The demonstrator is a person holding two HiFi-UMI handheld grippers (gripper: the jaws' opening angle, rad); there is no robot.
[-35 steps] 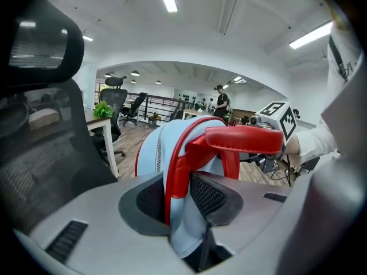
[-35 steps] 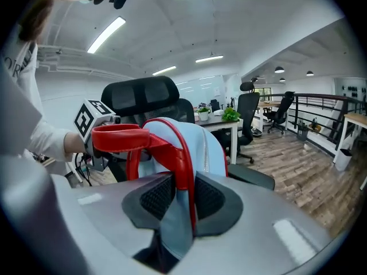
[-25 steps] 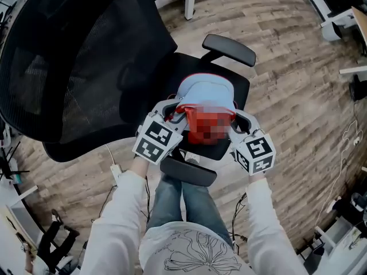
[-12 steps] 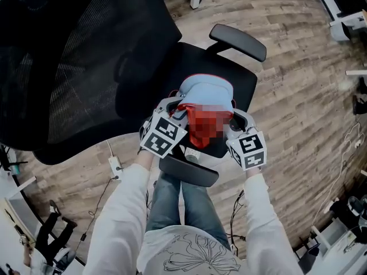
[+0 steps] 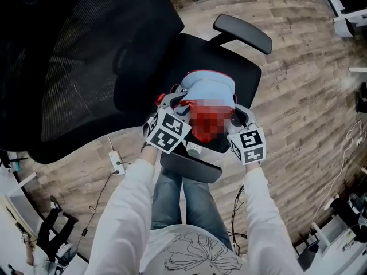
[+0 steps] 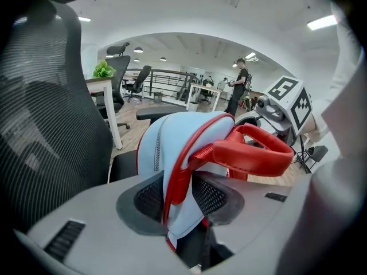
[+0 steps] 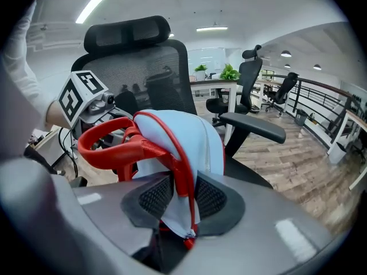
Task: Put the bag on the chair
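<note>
A light blue bag (image 5: 206, 89) with red piping and a red handle (image 6: 252, 153) rests upright on the black seat (image 5: 229, 56) of an office chair. My left gripper (image 5: 172, 103) has the bag's left edge (image 6: 172, 148) between its pads, and its jaws are opening. My right gripper (image 5: 238, 112) has the right edge (image 7: 195, 142) between its pads, and its jaws are opening too. In both gripper views the fabric still touches the pads. The bag's underside is hidden.
The chair's mesh backrest (image 5: 74, 56) rises at the left, one armrest (image 5: 242, 33) lies beyond the bag and the other (image 5: 191, 168) by my legs. A power strip (image 5: 116, 164) with cables lies on the wooden floor. Desks and a standing person (image 6: 238, 87) are far behind.
The bag and both grippers have stayed over the seat, sinking slightly toward it. The two marker cubes have drawn a little closer to the bag.
</note>
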